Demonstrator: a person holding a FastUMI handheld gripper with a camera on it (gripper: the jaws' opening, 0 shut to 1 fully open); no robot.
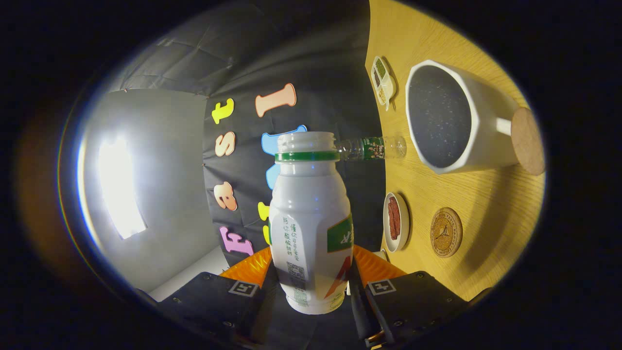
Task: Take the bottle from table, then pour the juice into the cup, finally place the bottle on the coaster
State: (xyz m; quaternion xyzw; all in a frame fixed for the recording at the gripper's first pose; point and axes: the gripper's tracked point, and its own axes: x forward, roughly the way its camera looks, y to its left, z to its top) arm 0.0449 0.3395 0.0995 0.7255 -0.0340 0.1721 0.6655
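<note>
The gripper [311, 272] holds the white bottle [311, 218] between its two fingers, both pressing on the lower body, one on each side. The bottle has a green ring at the neck and its mouth is open, with no cap on it. The whole view is rolled over, so the wooden table [486, 233] stands on edge beside the bottle; I judge the bottle is tipped well over for the pour.

The white cup [452, 116] sits on the table off to one side of the bottle's mouth, apart from it. No stream of juice is visible. The round cork coaster [446, 232] with a printed design lies near the cup, next to a small dish of something red [396, 222]. A clear plastic bottle [371, 148] shows beyond the neck.

The risk: the mouth does not look lined up over the cup, so juice could land on the table. The grip sits low, so the bottle might swivel or slip
</note>
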